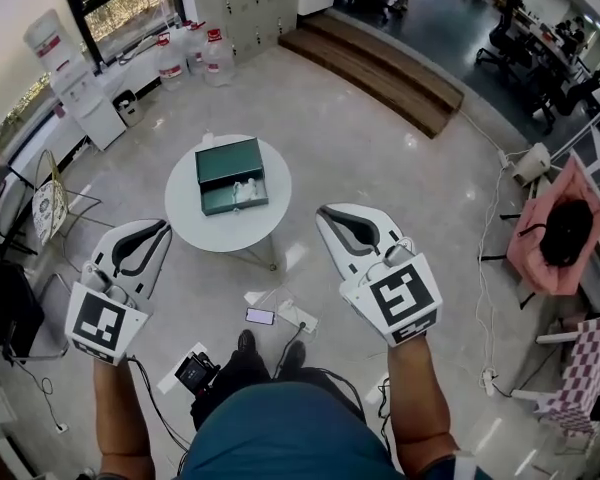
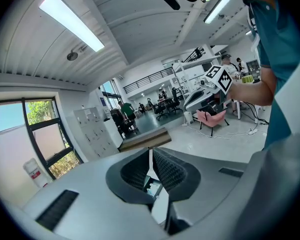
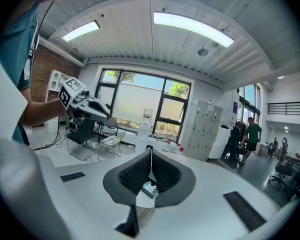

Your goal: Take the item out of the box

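A dark green box point(image 1: 230, 175) lies open on a small round white table point(image 1: 195, 223), its lid leaning back. A white item point(image 1: 246, 190) rests inside the box. My left gripper point(image 1: 158, 228) hangs shut and empty to the table's near left, well short of the box. My right gripper point(image 1: 328, 214) is shut and empty to the table's near right. In the left gripper view the jaws meet at the left gripper point(image 2: 150, 153), and the box point(image 2: 153, 186) peeks out below them. The right gripper view shows the right gripper point(image 3: 150, 156) shut, with the box point(image 3: 149, 188) beneath.
The person's shoes and a phone point(image 1: 260, 316) are on the floor near the table's foot. A folding chair point(image 1: 50, 203) stands left, water bottles point(image 1: 188, 56) and a dispenser point(image 1: 75, 78) at the back left. A pink chair point(image 1: 555, 233) and cables are on the right.
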The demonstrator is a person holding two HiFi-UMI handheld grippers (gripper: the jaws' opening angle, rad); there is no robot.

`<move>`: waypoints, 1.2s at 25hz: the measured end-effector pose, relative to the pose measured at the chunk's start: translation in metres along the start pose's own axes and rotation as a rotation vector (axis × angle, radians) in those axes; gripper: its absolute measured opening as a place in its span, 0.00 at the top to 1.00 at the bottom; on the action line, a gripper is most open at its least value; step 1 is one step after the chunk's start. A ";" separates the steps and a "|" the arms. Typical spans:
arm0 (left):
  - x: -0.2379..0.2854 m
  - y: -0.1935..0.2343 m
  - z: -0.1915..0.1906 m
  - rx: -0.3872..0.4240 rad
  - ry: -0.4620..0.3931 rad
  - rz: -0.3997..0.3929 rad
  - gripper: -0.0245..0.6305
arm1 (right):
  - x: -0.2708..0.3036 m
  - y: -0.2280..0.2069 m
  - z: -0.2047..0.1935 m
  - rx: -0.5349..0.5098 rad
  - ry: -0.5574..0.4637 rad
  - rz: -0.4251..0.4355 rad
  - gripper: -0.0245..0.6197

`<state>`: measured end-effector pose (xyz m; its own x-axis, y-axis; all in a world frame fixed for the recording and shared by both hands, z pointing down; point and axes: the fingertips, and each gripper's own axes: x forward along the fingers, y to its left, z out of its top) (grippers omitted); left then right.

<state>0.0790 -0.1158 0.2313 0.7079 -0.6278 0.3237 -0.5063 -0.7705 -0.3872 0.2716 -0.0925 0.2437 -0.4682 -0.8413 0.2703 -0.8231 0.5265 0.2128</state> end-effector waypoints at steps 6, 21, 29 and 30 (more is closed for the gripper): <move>0.027 0.017 0.010 -0.001 -0.040 -0.036 0.90 | 0.007 -0.017 0.007 -0.025 0.014 -0.030 0.90; 0.142 0.117 -0.011 0.003 -0.136 -0.206 0.90 | 0.115 -0.064 0.010 0.034 0.113 -0.142 0.90; 0.184 0.153 -0.047 -0.025 -0.116 -0.246 0.90 | 0.179 -0.085 -0.003 0.072 0.126 -0.124 0.90; 0.189 0.156 -0.051 -0.026 -0.113 -0.247 0.90 | 0.186 -0.088 -0.006 0.075 0.128 -0.119 0.90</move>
<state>0.1084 -0.3599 0.2762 0.8611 -0.4056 0.3067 -0.3233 -0.9022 -0.2855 0.2588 -0.2945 0.2812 -0.3257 -0.8719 0.3656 -0.8941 0.4098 0.1809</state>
